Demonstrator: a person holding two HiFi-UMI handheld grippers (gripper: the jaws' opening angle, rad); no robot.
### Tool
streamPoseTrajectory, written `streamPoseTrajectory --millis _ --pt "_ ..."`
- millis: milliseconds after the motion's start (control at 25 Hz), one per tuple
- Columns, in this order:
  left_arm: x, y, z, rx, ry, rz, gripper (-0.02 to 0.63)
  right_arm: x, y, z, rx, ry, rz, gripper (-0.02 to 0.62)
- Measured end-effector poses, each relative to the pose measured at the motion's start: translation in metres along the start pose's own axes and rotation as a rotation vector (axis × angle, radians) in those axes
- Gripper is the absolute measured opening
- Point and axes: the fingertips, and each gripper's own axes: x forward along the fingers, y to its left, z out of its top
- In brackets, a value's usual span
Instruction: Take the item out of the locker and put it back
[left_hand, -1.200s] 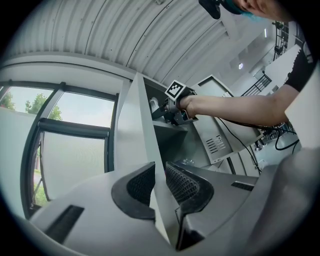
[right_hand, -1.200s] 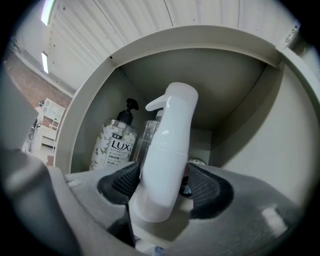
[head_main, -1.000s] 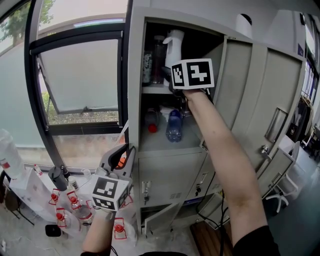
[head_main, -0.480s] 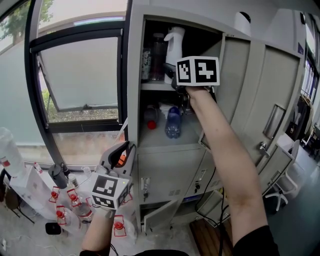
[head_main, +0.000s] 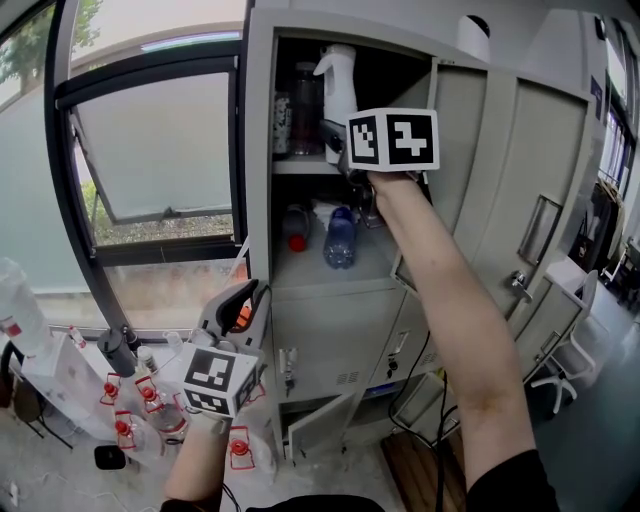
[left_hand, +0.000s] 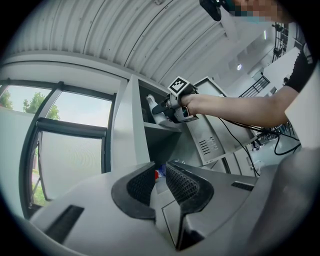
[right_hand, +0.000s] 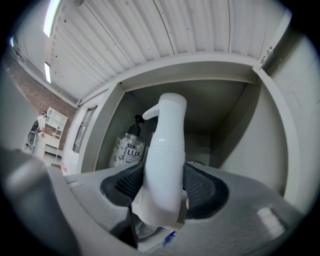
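Reaching up at full stretch, the right arm runs to twelve o'clock, with the right gripper level inside the top compartment of the locker. Its jaws have just been closing and now pinch the white spray bottle on both sides, upright over the upper shelf. Against a second ago, the marker cube sits slightly further right across the locker mouth. Down at seven o'clock the left gripper hangs tilted up, unmoved, jaws slightly parted on nothing.

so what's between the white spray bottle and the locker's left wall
A LUX pump bottle, clear in the right gripper view; the head view adds a taller bottle beside it.
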Motion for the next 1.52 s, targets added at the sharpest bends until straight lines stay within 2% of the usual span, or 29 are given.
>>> streamPoseTrajectory --millis 400,1000,1520 --pt "-0.003 -0.007 0.000 -0.007 0.001 -0.003 0.066 -0.017 -0.002 0.003 0.009 -0.023 -0.010 0.242" --pt "-0.004 -0.023 0.004 -0.003 0.003 -0.037 0.065 -0.046 0.004 0.000 0.054 -0.042 0.038 0.241" --pt "-0.003 -0.040 0.004 -0.012 0.015 -0.088 0.064 -0.070 0.011 -0.025 0.094 -0.055 0.049 0.241"
